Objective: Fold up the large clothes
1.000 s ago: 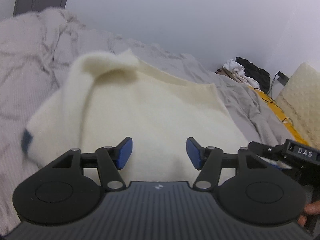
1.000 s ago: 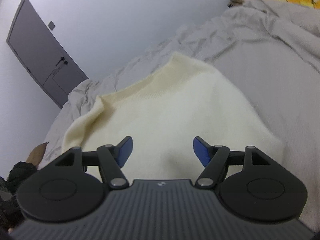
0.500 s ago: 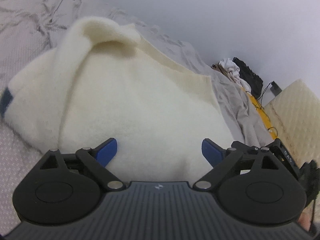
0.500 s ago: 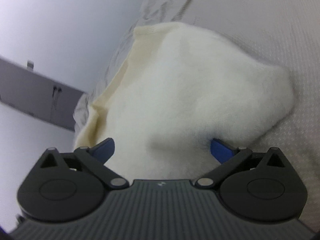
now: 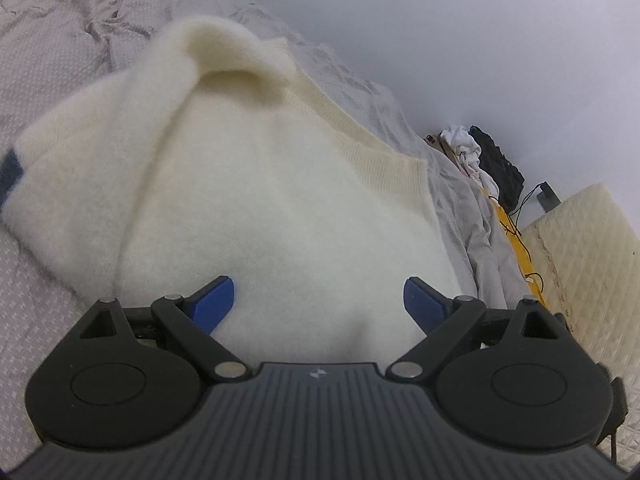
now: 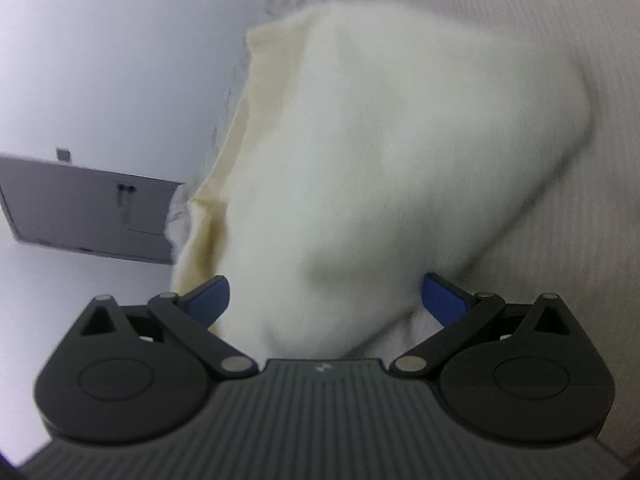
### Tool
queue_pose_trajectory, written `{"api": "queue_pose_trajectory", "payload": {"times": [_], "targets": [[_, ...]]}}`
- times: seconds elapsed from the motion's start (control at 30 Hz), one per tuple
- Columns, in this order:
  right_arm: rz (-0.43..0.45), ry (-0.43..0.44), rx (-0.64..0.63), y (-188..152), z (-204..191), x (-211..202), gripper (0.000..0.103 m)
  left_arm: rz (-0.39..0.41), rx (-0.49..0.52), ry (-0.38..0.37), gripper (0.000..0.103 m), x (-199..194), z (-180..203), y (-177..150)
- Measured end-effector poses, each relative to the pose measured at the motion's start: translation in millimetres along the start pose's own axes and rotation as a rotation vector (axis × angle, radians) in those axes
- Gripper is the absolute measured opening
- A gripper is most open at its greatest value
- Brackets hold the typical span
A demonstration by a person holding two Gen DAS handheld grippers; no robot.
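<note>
A fluffy cream sweater (image 5: 256,200) lies folded on the grey bed, with its ribbed hem band (image 5: 360,136) along the far edge. A dark blue patch (image 5: 10,168) shows at its left end. My left gripper (image 5: 318,300) stands open just above the sweater's near edge, its blue pads (image 5: 214,300) wide apart. In the right wrist view the same sweater (image 6: 380,160) fills the middle, tilted and blurred. My right gripper (image 6: 326,298) is open and straddles the sweater's near edge without pressing on it.
The rumpled grey bed sheet (image 5: 60,32) spreads all around the sweater. A pile of white and black clothes (image 5: 480,156), a yellow cloth and cables lie at the far right. A quilted cream mattress (image 5: 580,264) stands beside it. A grey door (image 6: 88,208) is in the wall.
Both grippers opened wider and sank closer to the sweater. The right gripper rolled strongly, so its view now tilts; the left one rolled a little.
</note>
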State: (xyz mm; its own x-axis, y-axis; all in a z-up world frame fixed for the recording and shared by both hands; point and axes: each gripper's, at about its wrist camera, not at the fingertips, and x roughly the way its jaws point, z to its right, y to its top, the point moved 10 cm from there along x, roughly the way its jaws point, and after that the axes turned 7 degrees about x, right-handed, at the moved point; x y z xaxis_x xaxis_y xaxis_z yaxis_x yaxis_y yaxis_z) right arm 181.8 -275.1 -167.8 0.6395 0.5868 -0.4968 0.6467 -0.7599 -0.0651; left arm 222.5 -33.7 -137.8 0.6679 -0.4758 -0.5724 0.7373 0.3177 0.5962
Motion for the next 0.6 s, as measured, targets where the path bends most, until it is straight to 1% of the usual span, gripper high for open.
{"api": "queue_pose_trajectory", "payload": {"times": [0.07,0.1,0.17,0.27,0.3,0.33,0.37,0.4,0.47,0.53,0.6], "targets": [[-0.089,0.03,0.054,-14,5,10,0.103,0.001,-0.006,0.0,0.094,0,-1,0],[-0.104,0.022,0.063,-19,8,14,0.103,0.002,-0.008,0.0,0.094,0,-1,0],[-0.103,-0.001,0.057,-22,13,21,0.103,0.003,-0.011,0.0,0.094,-1,-1,0],[-0.069,0.013,0.069,-12,13,27,0.102,0.003,-0.029,-0.008,0.094,-4,0,-1],[-0.045,0.017,0.053,-6,11,27,0.095,0.001,-0.039,-0.016,0.094,-5,1,-1],[-0.003,-0.009,0.003,2,7,26,0.088,-0.002,-0.046,-0.025,0.094,-6,2,-2],[0.039,-0.063,-0.045,10,7,25,0.083,-0.007,-0.057,-0.036,0.094,-7,3,-4],[0.057,-0.084,-0.049,15,9,25,0.083,-0.014,-0.069,-0.053,0.094,-7,6,-6],[0.055,-0.074,-0.02,19,13,27,0.079,-0.033,-0.09,-0.076,0.094,-7,9,-12],[0.062,-0.079,-0.045,18,11,27,0.077,-0.059,-0.119,-0.099,0.094,-6,13,-20],[0.068,-0.053,-0.076,18,5,19,0.076,-0.097,-0.153,-0.124,0.094,-1,15,-30]]}}
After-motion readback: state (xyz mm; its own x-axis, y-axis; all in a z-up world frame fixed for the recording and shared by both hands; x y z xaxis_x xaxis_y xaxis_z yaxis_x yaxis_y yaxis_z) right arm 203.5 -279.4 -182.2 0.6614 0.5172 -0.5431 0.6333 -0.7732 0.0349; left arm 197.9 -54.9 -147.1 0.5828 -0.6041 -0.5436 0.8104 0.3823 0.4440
